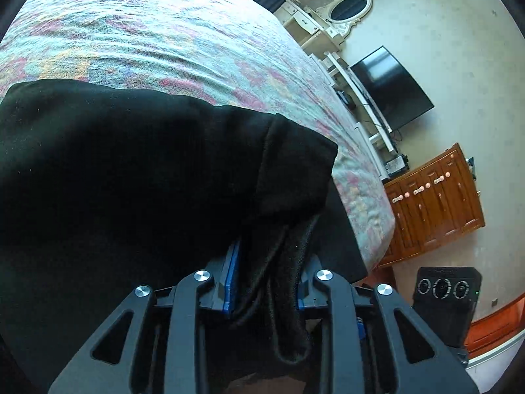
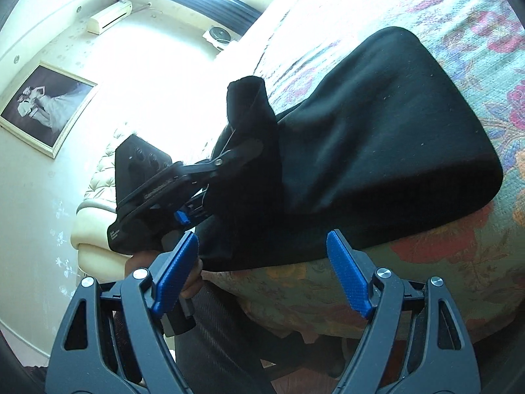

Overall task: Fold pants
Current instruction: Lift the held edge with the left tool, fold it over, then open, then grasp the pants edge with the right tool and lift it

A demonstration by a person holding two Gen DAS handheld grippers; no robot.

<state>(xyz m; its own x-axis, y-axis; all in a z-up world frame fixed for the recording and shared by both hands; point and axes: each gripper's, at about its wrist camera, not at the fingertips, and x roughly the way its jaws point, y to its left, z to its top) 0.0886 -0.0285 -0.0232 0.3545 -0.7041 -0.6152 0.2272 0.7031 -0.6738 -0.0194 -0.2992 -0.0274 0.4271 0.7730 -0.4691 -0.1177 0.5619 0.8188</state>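
Note:
Black pants (image 1: 131,170) lie folded on a floral bedspread (image 1: 164,42), near the bed's edge. My left gripper (image 1: 267,282) is shut on a bunched edge of the pants, with fabric and a drawstring hanging between its blue pads. In the right wrist view the pants (image 2: 377,138) lie over the bed's corner, and the left gripper (image 2: 229,161) holds their raised end. My right gripper (image 2: 262,256) is open and empty, just below the pants' lower edge at the bed's side.
A wooden cabinet (image 1: 433,200), a wall TV (image 1: 390,88) and a white dresser with a mirror (image 1: 331,19) stand beyond the bed. A framed picture (image 2: 42,105) hangs on the wall. A cream padded seat (image 2: 95,229) stands to the left of the bed.

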